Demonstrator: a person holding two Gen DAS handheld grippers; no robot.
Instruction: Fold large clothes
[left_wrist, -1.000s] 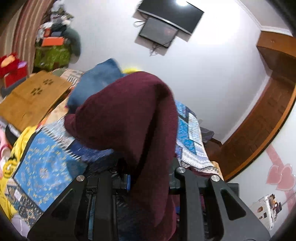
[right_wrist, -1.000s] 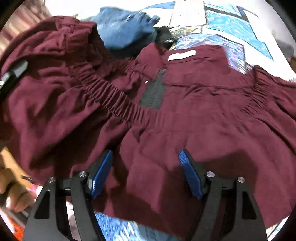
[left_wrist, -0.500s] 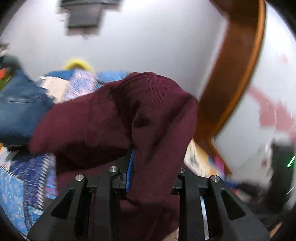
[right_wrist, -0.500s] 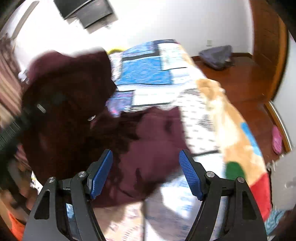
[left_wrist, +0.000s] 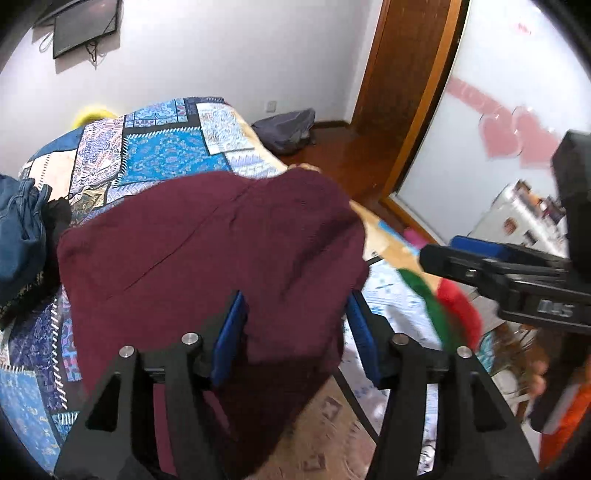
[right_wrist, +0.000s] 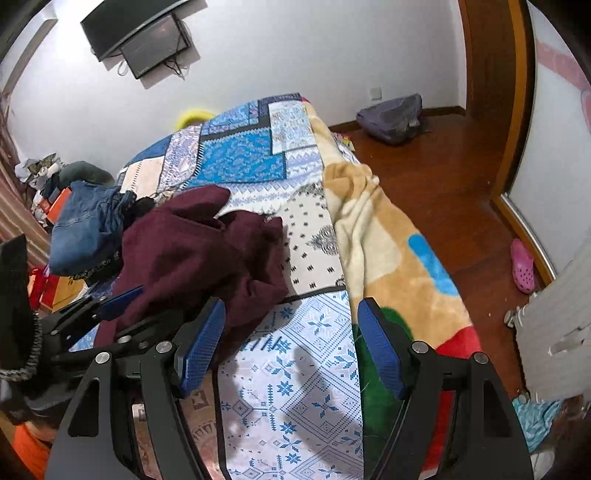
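Faint mirrored-looking white lettering on right gripper (left_wrist: 436, 254) body, not legible, nothing else readable

Left wrist view: we are looking down along the fingers, close over the maroon garment (left_wrist: 221, 251) on the bed (left_wrist: 166, 158), facing the far wall. Right wrist view: we are looking from just beside, higher above the bed (right_wrist: 295, 369), facing the same wall. Both are sharing the bed, the garment (right_wrist: 199, 251), the wall screen (left_wrist: 85, 26) (right_wrist: 147, 40).
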